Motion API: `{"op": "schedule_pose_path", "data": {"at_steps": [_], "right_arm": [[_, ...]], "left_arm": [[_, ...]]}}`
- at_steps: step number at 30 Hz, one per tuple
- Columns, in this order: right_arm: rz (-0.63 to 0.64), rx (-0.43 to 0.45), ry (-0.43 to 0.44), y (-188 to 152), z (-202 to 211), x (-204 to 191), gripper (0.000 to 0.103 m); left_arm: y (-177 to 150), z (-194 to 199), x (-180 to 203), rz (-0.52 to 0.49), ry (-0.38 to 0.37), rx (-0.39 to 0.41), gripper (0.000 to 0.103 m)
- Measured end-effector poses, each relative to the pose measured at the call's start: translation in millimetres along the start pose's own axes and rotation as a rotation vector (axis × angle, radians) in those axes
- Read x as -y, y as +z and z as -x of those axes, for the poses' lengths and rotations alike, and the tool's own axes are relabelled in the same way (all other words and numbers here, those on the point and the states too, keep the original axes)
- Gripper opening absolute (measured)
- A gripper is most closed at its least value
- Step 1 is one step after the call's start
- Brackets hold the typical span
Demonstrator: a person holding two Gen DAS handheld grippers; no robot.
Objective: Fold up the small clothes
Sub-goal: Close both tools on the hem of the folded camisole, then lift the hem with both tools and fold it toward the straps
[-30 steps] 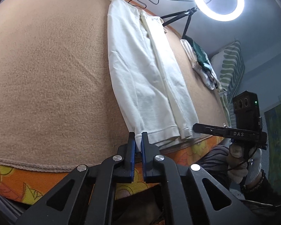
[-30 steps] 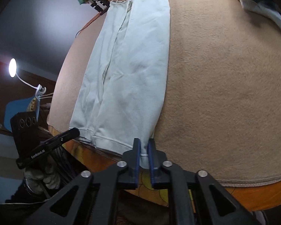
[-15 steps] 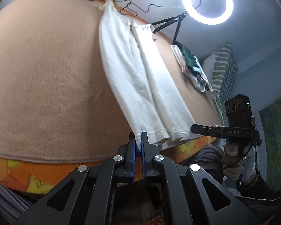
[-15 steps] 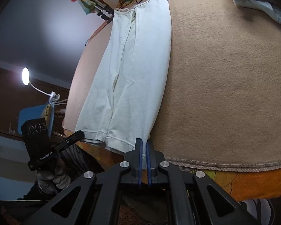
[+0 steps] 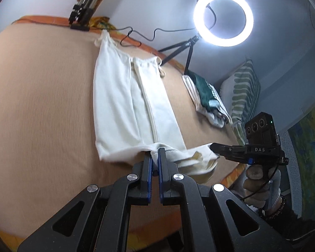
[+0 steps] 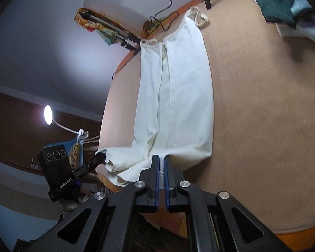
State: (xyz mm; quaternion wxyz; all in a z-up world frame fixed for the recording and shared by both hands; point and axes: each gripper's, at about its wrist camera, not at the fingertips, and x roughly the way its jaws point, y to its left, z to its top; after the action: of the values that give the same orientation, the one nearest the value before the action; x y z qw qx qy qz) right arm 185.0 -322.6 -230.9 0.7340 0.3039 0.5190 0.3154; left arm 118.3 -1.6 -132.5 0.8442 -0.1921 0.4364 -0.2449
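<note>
Long white cotton garment (image 5: 134,105) lies lengthwise on the tan fleece blanket (image 5: 42,105) covering the bed, strap end far, hem end near. Near hem is raised off the blanket and curls toward the viewer, sagging between two grip points.

Left gripper (image 5: 154,161), black with blue pads: jaws drawn narrow, clamped on the hem's left corner; white cloth shows between the pads. In the right wrist view the same tool (image 6: 99,157) sits at lower left, its tip in the fabric edge.

Right gripper (image 6: 161,163): jaws likewise pinched tight on the hem's right corner, a strip of cloth between the pads. From the left wrist view it (image 5: 215,148) bites the hem's far end, with a gloved hand (image 5: 260,187) below it.

Lit ring light on tripod (image 5: 223,17) behind; heap of folded green and white clothes (image 5: 205,96) at the blanket's right, well apart.
</note>
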Motion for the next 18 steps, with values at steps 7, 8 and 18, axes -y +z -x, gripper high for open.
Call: {"op": "schedule_pose_path", "data": {"at_steps": [7, 8, 18], "right_arm": [[-0.032, 0.005, -0.029, 48, -23, 8, 0.002], [-0.041, 0.004, -0.033, 54, -26, 10, 0.002], [-0.113, -0.008, -0.092, 97, -61, 36, 0.002]], "left_arm": [[34, -21, -15, 0.015, 0.023, 0.008, 0.003], [37, -23, -17, 0.017, 0.028, 0.009, 0.003], [64, -60, -45, 0.049, 0.074, -0.019, 0.003]]}}
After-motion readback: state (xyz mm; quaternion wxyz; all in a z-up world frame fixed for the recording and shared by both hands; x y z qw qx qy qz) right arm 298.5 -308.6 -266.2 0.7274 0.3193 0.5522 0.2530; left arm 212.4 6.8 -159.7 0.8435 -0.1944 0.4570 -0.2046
